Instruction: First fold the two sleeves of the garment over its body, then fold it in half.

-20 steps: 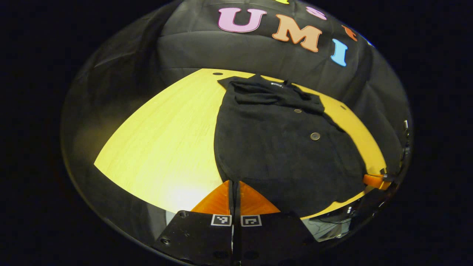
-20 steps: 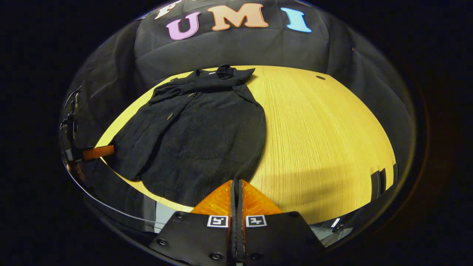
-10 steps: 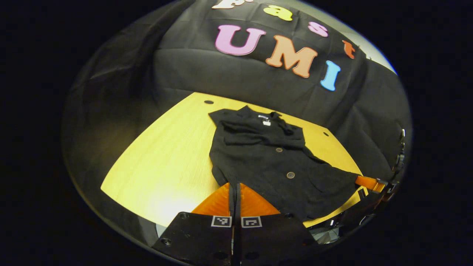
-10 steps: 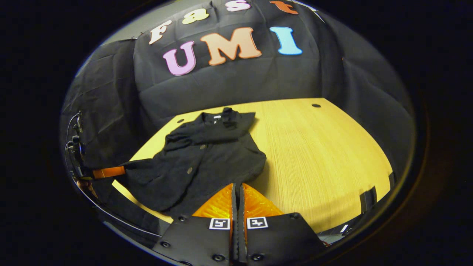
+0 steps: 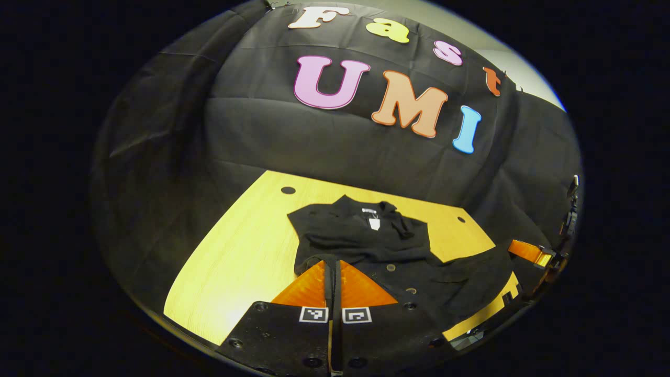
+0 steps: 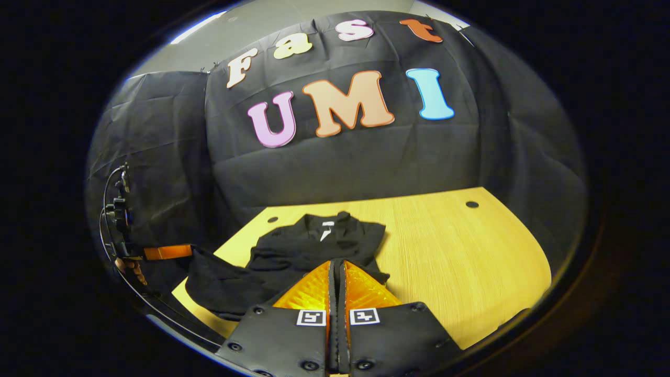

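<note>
Both claws are pinched closed on the bottom hem of the black jacket (image 5: 366,241), one per corner: left gripper (image 5: 332,272) at bottom centre of its view, right gripper (image 6: 336,272) likewise. Looks like the hem is lifted so it can fold toward the collar on the table (image 6: 460,251). Sleeves already lie across the body.

Nothing here can be read. The black garment (image 5: 366,238) on the bench (image 5: 246,251) has a small white tag (image 5: 373,223) hanging at its collar and a neck label (image 5: 368,210) just above, both too small to make out. Each gripper carries two square black-and-white coded markers (image 5: 335,314) (image 6: 337,317), which are patterns, not writing.
</note>
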